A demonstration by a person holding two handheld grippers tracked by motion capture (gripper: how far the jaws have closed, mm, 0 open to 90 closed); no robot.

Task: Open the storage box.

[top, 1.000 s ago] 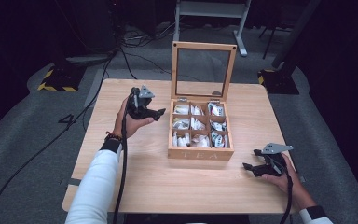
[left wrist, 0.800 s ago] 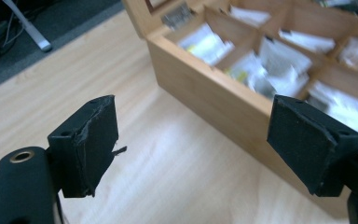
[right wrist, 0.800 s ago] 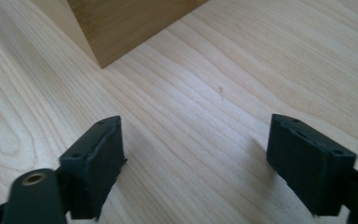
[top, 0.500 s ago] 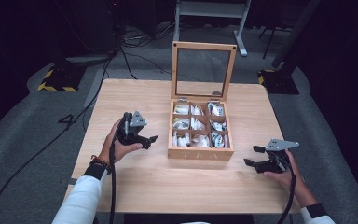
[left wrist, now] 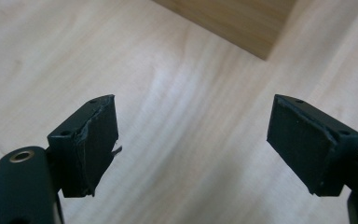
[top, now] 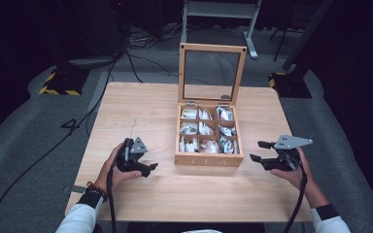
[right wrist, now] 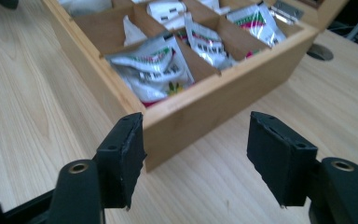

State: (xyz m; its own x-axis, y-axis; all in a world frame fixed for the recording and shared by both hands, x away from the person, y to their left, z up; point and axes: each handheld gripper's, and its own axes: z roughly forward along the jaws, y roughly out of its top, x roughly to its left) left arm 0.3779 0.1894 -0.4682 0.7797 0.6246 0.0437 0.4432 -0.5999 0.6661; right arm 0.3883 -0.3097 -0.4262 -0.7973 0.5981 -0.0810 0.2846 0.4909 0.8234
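Pale wooden table (top: 141,111); grey carpet (top: 39,141), cables (top: 141,53); dark room.

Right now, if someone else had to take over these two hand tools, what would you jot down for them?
Left gripper: open, nothing between the jaws, low over the table just left of the tea box.
Right gripper: open and holding nothing, though its jaws have just been closing; it points at the box's near right corner.
Box: at mid-table, lid standing upright, the compartments stocked with tea sachets.
Done: box is open.
Left: nothing has been picked up; whatever is to be done with the sachets or the lid is still ahead.
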